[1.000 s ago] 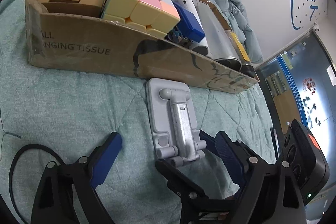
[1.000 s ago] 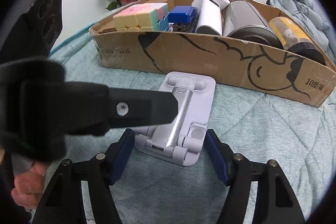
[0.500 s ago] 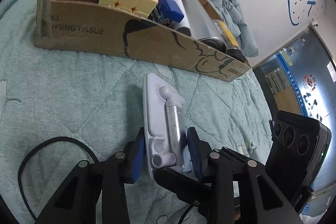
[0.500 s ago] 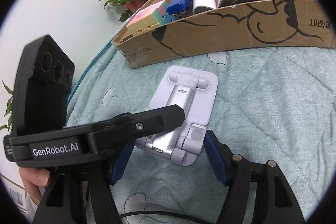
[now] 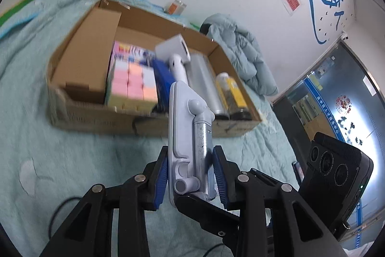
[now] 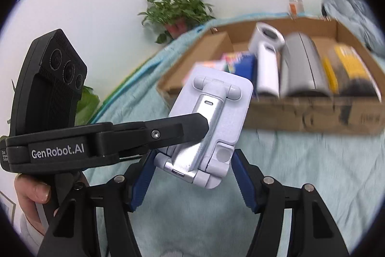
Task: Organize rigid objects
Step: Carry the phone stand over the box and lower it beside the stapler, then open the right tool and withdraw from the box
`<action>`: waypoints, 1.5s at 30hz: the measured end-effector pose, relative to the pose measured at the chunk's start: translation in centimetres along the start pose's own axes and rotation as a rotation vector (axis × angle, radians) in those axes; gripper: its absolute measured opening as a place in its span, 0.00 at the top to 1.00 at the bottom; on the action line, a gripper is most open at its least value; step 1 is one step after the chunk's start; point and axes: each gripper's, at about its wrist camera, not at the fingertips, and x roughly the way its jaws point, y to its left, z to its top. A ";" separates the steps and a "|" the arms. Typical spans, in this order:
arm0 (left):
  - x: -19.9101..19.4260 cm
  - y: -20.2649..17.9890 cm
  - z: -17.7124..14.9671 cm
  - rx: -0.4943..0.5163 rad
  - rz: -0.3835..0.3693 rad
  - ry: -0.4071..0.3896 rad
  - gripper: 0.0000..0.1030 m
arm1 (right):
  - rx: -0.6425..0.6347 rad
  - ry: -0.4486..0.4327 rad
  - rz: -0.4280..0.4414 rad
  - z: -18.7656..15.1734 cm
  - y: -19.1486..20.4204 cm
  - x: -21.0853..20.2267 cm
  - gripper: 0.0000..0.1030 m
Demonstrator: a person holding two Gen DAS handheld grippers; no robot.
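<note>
My left gripper [image 5: 190, 175] is shut on a pale grey folding phone stand [image 5: 190, 136] and holds it on edge above the teal quilt. In the right wrist view the phone stand [image 6: 211, 122] hangs in the air, pinched by the left gripper [image 6: 192, 127] coming in from the left. My right gripper [image 6: 192, 175] is open, its blue pads either side of the stand's lower end, apart from it. Behind stands a cardboard box [image 5: 101, 117] holding a pastel puzzle cube [image 5: 132, 86], a blue item, a white device [image 6: 266, 59], a silver cylinder [image 6: 300, 64] and a yellow-labelled bottle [image 6: 346, 71].
The teal quilt [image 5: 60, 155] covers the bed. A potted plant [image 6: 175, 13] stands at the wall behind the box, a bundled pale jacket [image 5: 243, 52] lies right of the box. A black cable [image 5: 62, 211] lies on the quilt at lower left.
My left gripper closed on the phone stand, turned it on edge and lifted it off the quilt. Both grippers rose, and the view now looks down into the box.
</note>
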 end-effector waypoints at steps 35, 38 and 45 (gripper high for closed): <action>3.5 7.0 16.4 0.027 0.252 -0.076 0.13 | -0.024 0.112 -0.108 13.3 -1.3 7.2 0.19; 1.2 4.4 14.2 0.151 0.384 -0.161 0.07 | -0.063 0.020 -0.224 11.0 -0.8 3.5 0.19; -2.1 -1.5 5.1 0.298 0.619 -0.361 0.00 | -0.088 -0.078 -0.505 3.2 -1.2 -1.7 0.19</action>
